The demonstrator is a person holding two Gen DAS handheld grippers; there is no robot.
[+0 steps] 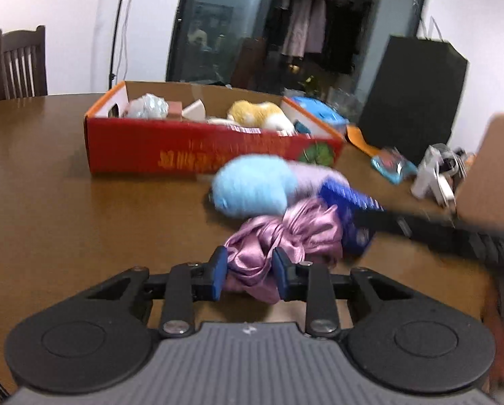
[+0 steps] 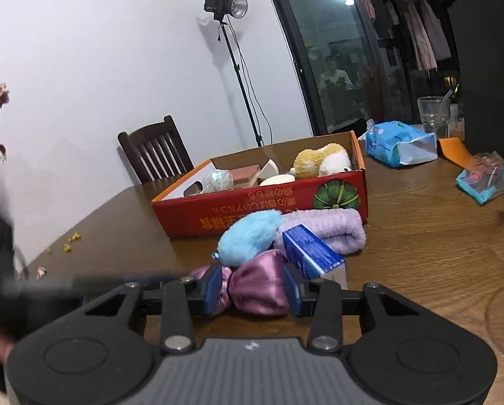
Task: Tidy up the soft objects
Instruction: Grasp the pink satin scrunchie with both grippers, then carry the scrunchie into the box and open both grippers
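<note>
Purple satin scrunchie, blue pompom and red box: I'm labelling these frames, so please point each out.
purple satin scrunchie point(image 1: 279, 236), left wrist view, its bunched middle.
blue pompom point(image 2: 248, 238), right wrist view, its fluffy centre.
red box point(image 2: 252, 207), right wrist view, its printed front wall.

Shiny mauve satin scrunchie point(image 1: 279, 236), sky-blue fluffy pompom point(image 1: 252, 185) at 11 o'clock, lilac towel point(image 2: 329, 229), red box point(image 1: 198, 145), brown wood-grain worktop point(image 1: 66, 202).

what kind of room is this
Most likely a home dining or living room: a brown wooden dining table with a wooden chair behind it, and clothes hanging behind the dark glass door. A studio light suggests staged recording.
</note>
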